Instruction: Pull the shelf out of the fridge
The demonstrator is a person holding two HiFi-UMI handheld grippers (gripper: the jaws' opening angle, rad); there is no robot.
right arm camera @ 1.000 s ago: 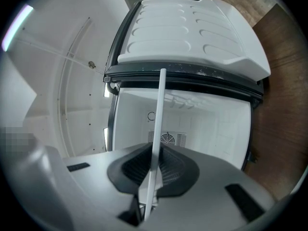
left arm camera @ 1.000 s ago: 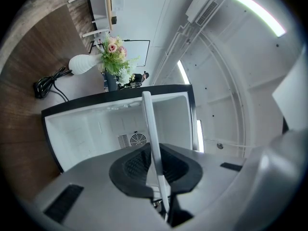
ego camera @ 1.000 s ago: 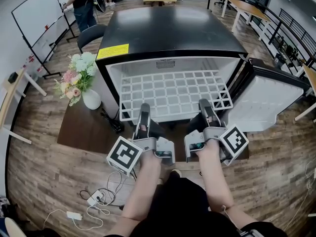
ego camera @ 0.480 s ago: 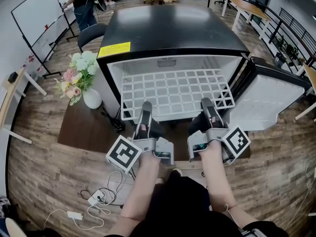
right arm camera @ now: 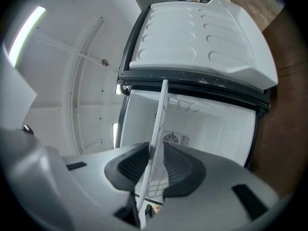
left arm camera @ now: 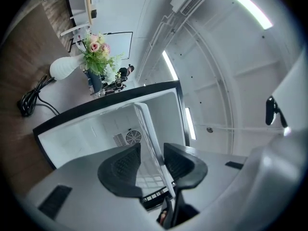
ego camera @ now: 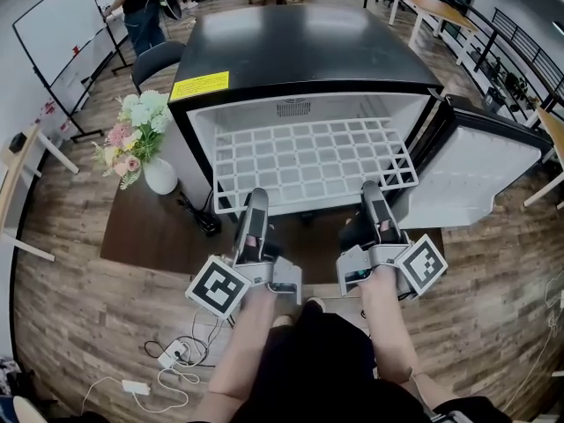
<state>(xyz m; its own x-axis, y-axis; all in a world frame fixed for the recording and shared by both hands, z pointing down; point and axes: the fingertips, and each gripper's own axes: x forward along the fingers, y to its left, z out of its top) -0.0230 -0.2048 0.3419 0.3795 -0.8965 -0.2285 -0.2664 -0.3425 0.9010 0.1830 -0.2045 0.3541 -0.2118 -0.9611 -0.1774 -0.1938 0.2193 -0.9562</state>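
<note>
A white wire shelf [ego camera: 308,161] sticks partway out of the open black fridge [ego camera: 300,51], lying level. My left gripper [ego camera: 256,197] is at the shelf's front edge on the left, and my right gripper [ego camera: 371,189] at the same edge on the right. In the left gripper view the shelf [left arm camera: 144,121] runs edge-on between the pads of my left gripper [left arm camera: 150,150] with a gap on both sides. In the right gripper view the shelf [right arm camera: 161,109] likewise passes between the spread pads of my right gripper [right arm camera: 153,155]. Both pairs of jaws have just been opening and stand open around the shelf edge.
The fridge door [ego camera: 476,179] hangs open to the right. A white vase of flowers [ego camera: 141,139] stands on a dark mat left of the fridge. Cables and a power strip [ego camera: 176,351] lie on the wood floor. A person [ego camera: 141,7] stands by a whiteboard far back.
Both grippers sit slightly lower in the head view, drawn back a little towards me. The shelf stays pulled partway out of the fridge.
</note>
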